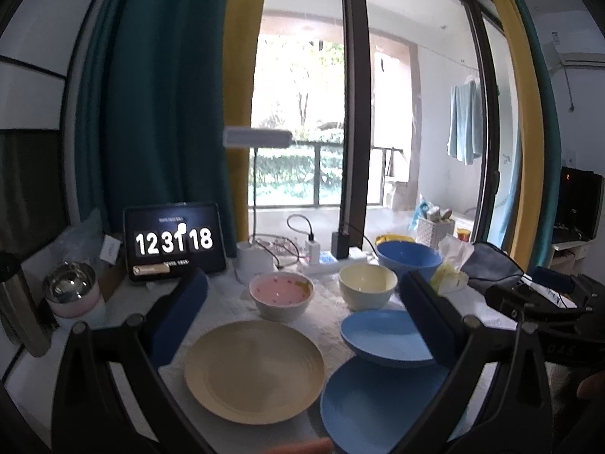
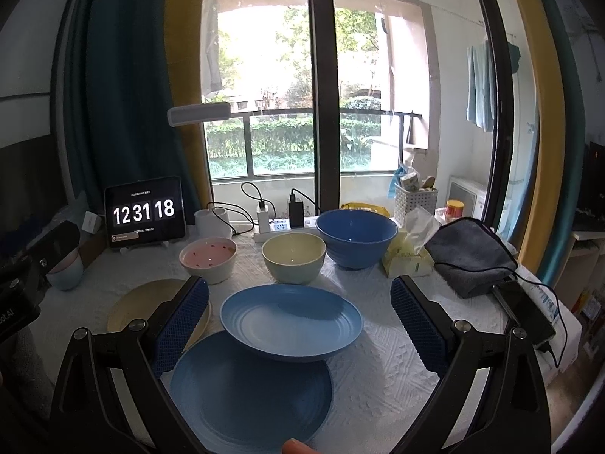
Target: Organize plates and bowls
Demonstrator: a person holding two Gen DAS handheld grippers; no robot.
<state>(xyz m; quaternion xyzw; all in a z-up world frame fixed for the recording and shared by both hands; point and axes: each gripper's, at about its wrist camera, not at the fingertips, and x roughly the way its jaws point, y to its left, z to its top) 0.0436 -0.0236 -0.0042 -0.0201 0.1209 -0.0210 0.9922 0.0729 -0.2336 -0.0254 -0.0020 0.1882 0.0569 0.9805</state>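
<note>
The small light-blue ridged plate (image 2: 291, 321) sits tilted, its near edge propped on the rim of the larger, darker blue flat plate (image 2: 251, 393) at the front of the white textured tablecloth (image 2: 382, 344). Both look stiff, light and glossy, so likely slippery; I'd pinch the small one by its raised far rim, where fingers can get under. Left of them lies a round cream plate (image 1: 254, 370), with a pink-lined bowl (image 2: 208, 259), a pale yellow bowl (image 2: 293, 257) and a deep blue bowl (image 2: 356, 238) in a row behind. The right gripper (image 2: 298, 325) hangs wide open around the small plate, holding nothing; the left gripper (image 1: 302, 321) is equally spread and empty above the plates
</note>
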